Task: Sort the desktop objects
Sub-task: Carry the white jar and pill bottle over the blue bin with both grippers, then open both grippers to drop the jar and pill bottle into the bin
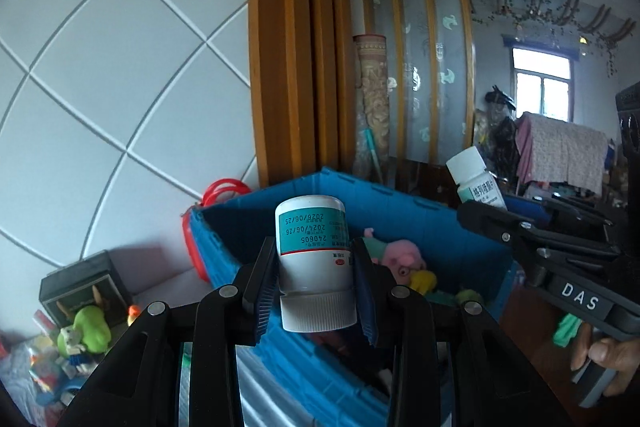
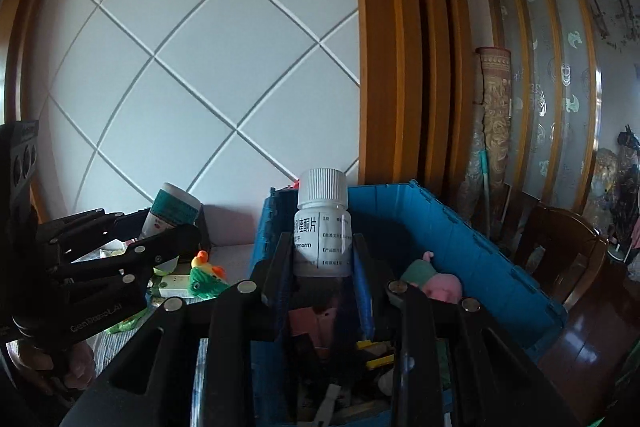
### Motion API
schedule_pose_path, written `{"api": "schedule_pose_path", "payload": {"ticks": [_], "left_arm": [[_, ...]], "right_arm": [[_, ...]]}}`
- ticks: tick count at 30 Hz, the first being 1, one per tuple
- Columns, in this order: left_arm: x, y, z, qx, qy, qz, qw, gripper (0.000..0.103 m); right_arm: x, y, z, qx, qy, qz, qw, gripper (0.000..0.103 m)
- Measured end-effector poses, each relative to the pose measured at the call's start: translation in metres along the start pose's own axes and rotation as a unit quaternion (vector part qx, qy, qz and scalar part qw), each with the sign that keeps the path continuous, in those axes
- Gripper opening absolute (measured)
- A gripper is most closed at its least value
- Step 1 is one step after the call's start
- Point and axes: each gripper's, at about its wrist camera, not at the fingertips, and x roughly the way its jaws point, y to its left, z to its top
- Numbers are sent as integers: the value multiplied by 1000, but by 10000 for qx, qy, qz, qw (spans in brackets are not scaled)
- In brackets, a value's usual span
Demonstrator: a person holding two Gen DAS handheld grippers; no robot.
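Ribbed-cap plastic bottle (image 1: 314, 259) between tongs (image 1: 316, 281)

pink plush (image 2: 442, 285) half hidden, bin (image 2: 460, 227) contents dim

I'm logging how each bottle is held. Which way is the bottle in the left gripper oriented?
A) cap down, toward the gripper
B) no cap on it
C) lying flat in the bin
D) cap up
A: in the left wrist view the left gripper clamps the teal-labelled bottle with its ribbed cap lowest and the label's printed dates upside down.
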Motion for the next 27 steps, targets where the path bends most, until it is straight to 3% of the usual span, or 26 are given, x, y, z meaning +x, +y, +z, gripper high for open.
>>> {"api": "schedule_pose_path", "payload": {"ticks": [4, 9, 11, 12, 13, 15, 16, 17, 27], "left_arm": [[44, -26, 23, -2, 142, 125, 9998, 35], [74, -48, 36, 80, 298, 236, 9992, 36], [80, -52, 40, 35, 314, 329, 9990, 56], [80, -53, 42, 31, 285, 360, 9989, 78], [80, -53, 43, 29, 255, 390, 9989, 86], [79, -53, 46, 25, 196, 451, 9988, 86], [79, -54, 48, 23, 167, 481, 9987, 86], [79, -54, 49, 21, 137, 511, 9986, 86], [55, -59, 46, 38, -70, 435, 9990, 87]], "right_arm": [[32, -44, -1, 164, 206, -71, 9996, 27], [57, -71, -2, 335, 286, -228, 9988, 27], [65, -79, 0, 384, 322, -291, 9983, 27], [69, -82, 2, 409, 340, -323, 9981, 27], [73, -86, 3, 434, 357, -355, 9978, 28], [80, -93, 5, 491, 393, -422, 9971, 42], [81, -95, 6, 527, 388, -478, 9967, 57], [81, -96, 7, 541, 338, -535, 9965, 63], [72, -94, 12, 357, -66, -571, 9977, 63]]}}
